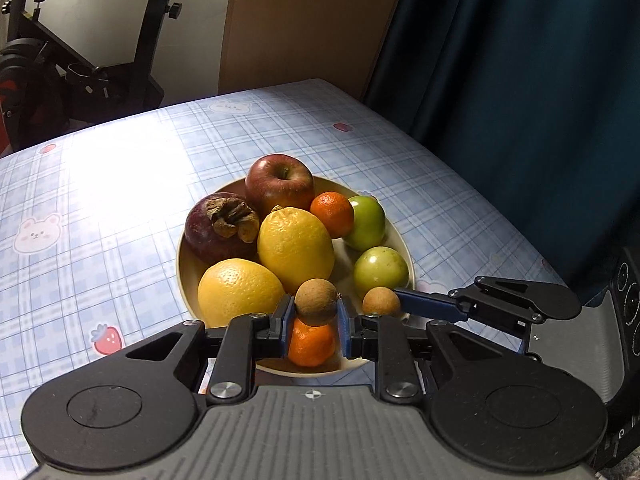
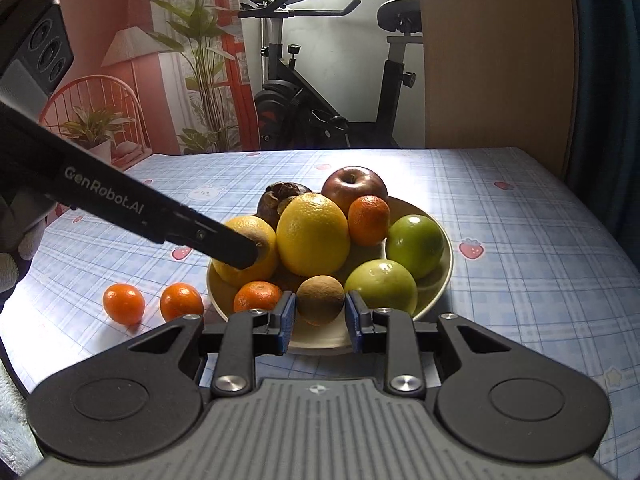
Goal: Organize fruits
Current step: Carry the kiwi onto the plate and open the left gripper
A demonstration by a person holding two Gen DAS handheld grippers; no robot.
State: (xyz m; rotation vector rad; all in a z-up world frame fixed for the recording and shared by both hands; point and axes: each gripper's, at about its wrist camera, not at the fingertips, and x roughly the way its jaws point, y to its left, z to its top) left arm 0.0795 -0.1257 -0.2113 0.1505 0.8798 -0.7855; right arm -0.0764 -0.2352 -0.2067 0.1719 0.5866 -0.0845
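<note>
Left gripper (image 1: 316,314) and right gripper (image 2: 320,312) each clamp one brown longan (image 1: 316,300) (image 2: 320,304) above the near rim of the cream bowl (image 2: 446,264); bowl holds one apple (image 2: 354,186), one mangosteen (image 1: 220,226), two yellow citrus, two green fruits, two tangerines; two more tangerines (image 2: 124,303) (image 2: 181,301) lie on the checked tablecloth (image 2: 520,240).

Fruit crowds the bowl (image 2: 447,264), two tangerines (image 2: 124,303) block the cloth to its left, while the tablecloth (image 2: 540,248) right lies open.
</note>
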